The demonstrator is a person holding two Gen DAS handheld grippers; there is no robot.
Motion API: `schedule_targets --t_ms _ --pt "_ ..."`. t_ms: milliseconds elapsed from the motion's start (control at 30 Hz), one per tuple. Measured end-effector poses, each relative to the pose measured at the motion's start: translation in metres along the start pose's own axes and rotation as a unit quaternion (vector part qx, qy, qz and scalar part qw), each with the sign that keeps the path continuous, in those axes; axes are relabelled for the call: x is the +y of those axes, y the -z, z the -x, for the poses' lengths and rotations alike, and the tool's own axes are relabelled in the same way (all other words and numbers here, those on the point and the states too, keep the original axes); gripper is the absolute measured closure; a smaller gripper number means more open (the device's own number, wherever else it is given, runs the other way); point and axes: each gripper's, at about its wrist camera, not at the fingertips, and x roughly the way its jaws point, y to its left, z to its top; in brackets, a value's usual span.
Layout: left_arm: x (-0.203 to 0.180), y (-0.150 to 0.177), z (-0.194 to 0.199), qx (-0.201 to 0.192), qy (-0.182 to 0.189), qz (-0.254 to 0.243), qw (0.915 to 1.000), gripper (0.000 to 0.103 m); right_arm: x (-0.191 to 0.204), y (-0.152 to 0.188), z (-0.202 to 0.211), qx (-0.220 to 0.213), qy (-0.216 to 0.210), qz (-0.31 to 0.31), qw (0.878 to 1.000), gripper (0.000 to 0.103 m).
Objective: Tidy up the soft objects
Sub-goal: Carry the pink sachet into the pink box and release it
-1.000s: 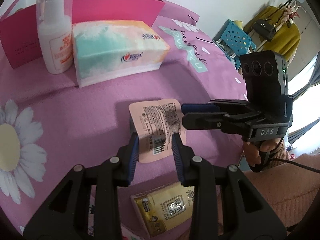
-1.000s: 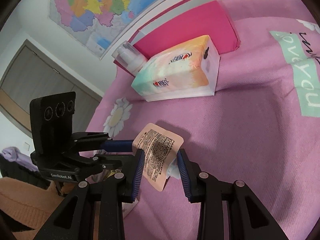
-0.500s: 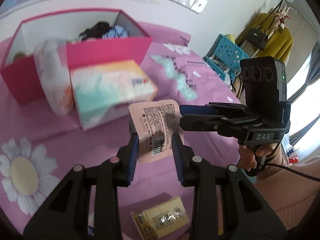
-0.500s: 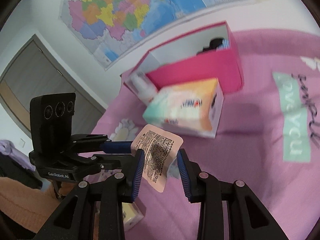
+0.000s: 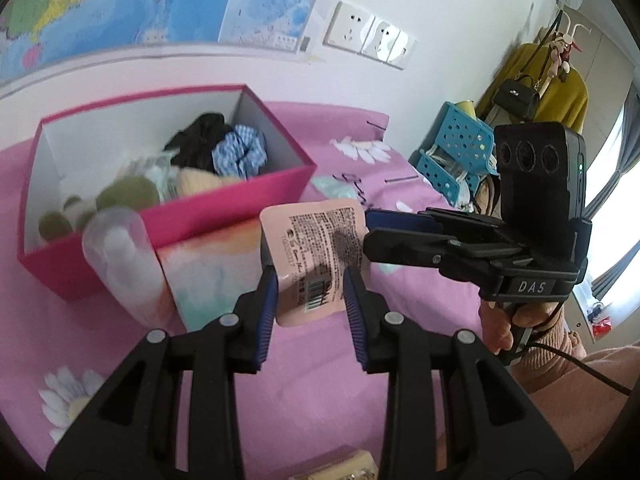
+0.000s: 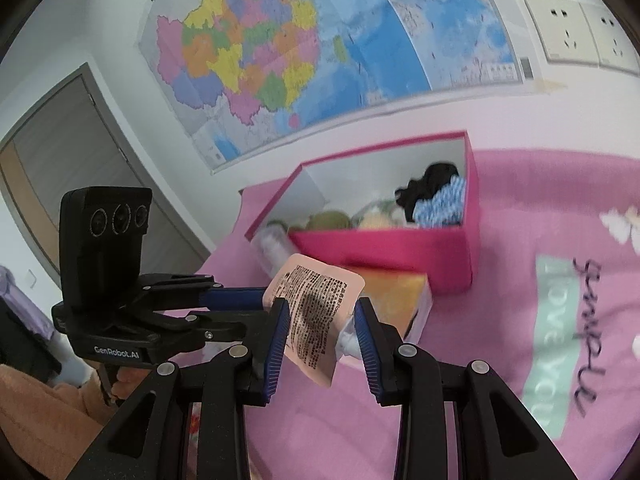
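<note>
A: Where do we have the pink sachet (image 5: 316, 258) now?

B: Up in the air between our two claws, above the pink bedspread (image 5: 320, 360) and in front of the tissue pack (image 5: 212, 264) and the magenta box (image 5: 224, 208). The left claw (image 5: 310, 294) stands with its pads on either side of the sachet's lower edge, narrowly apart. The right claw (image 6: 322, 334) is set the same way in its own view. Whether either one truly pinches, or which of them carries the weight, we cannot tell.

A: How do we expect it to handle?

B: Light and limp, we judge: a flat foil pouch with a soft filling that bends where it is unsupported. Its film looks smooth, so it may slide out of a loose hold.

A: So where do we grip?

B: On the flat sealed border, well in from the corner — not on the bulging middle, which would squash and squirm. A gentle, steady squeeze should do.

A: And the box?

B: Open-topped, already holding a blue checked scrunchie (image 5: 240, 152) and other soft pieces — likely our destination.
</note>
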Motion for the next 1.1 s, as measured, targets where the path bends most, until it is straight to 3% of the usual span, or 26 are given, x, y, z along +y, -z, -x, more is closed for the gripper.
schedule_targets --t_ms 567,1100 --pt "0.034 -0.072 -0.024 -0.016 -0.032 0.017 0.9992 0.068 -0.024 -0.070 -0.025 -0.035 0.019 0.015 0.999 0.068" --pt "0.104 -0.105 -0.040 0.006 -0.084 0.075 0.9936 0.068 -0.039 -0.117 -0.096 -0.015 -0.003 -0.005 1.000 0.068"
